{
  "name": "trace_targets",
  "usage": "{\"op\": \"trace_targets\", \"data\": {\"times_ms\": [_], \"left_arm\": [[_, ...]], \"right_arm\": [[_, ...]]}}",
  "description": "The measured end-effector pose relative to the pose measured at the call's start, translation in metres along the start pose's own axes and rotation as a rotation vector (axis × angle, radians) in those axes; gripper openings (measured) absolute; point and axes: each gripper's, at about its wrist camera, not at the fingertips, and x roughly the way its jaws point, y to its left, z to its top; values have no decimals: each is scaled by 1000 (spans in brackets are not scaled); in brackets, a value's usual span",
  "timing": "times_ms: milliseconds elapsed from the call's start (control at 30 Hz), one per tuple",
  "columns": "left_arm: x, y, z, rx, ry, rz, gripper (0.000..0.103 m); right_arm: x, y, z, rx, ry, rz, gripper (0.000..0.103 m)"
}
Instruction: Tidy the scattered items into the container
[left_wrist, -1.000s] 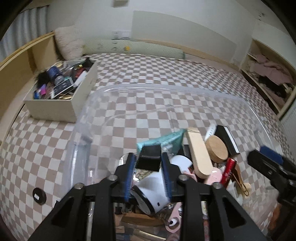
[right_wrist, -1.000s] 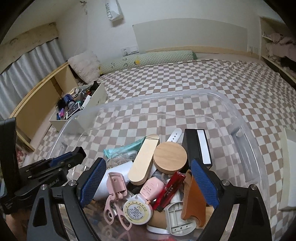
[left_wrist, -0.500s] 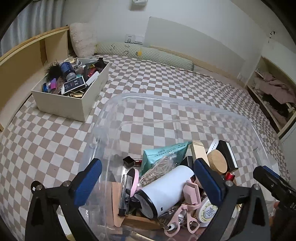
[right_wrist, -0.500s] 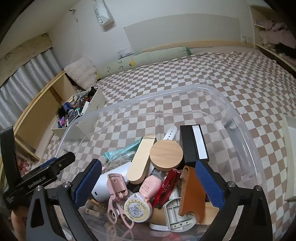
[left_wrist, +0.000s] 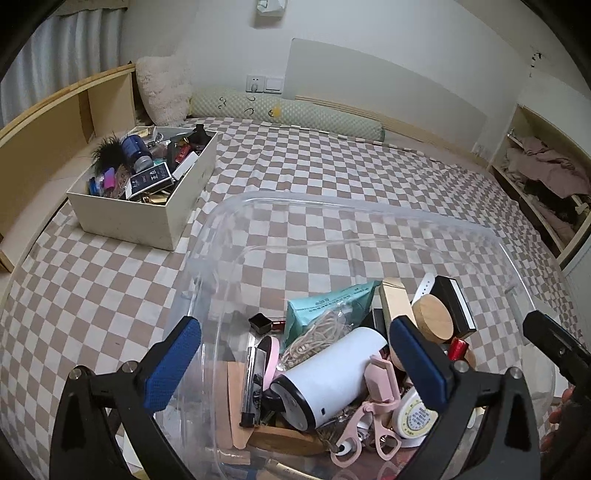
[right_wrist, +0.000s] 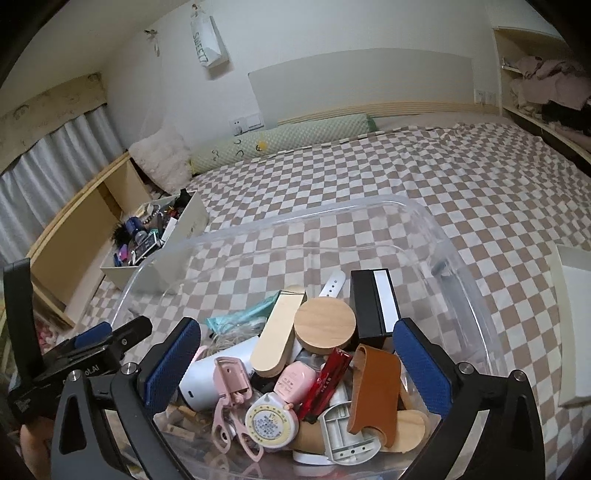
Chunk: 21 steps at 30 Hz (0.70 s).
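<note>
Both grippers have just let go: a second ago the left gripper (left_wrist: 295, 354) was clenched on a small black box over the bin, and now its blue-padded jaws stand wide apart with nothing between them, while the right gripper (right_wrist: 297, 362) has spread from nearly open to fully released and is equally empty. The little black box (left_wrist: 263, 322) now lies inside the clear plastic container (left_wrist: 332, 206), toward its left side beside a teal pouch (left_wrist: 325, 306), so that drop appears complete and both grippers are free for the next pick. The container sits on the checked bedspread (left_wrist: 110, 288) near the bed's near edge, its walls glossy, transparent and rounded at the corners, with the scattered items heaped at its near end. The heap mixes hard and soft: a smooth white cylinder (left_wrist: 328, 373) lying on its side, a round pale-wood lid (right_wrist: 325, 326), a flat wooden paddle shape (right_wrist: 275, 332), a matte black case with a white stripe (right_wrist: 373, 302), a glossy red tube (right_wrist: 327, 380), a curved tan leather strap (right_wrist: 373, 391), a pink eyelash curler (right_wrist: 231, 384) and a round tape measure (right_wrist: 269, 421). Toward the bed's far left corner stands a cream cardboard box (left_wrist: 162, 206), crammed with more clutter, which probably remains to be sorted
</note>
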Motion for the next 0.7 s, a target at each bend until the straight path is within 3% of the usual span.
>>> {"op": "trace_targets", "data": {"times_ms": [233,700], "left_arm": [[-24,-1,-1,19,-18,-8,103],[-95,3,-8,71,-101,-38,103]], "right_arm": [[-12,4,-2,-33,5,0,103],[-70,15,-6,-85,-67,-40,103]]}}
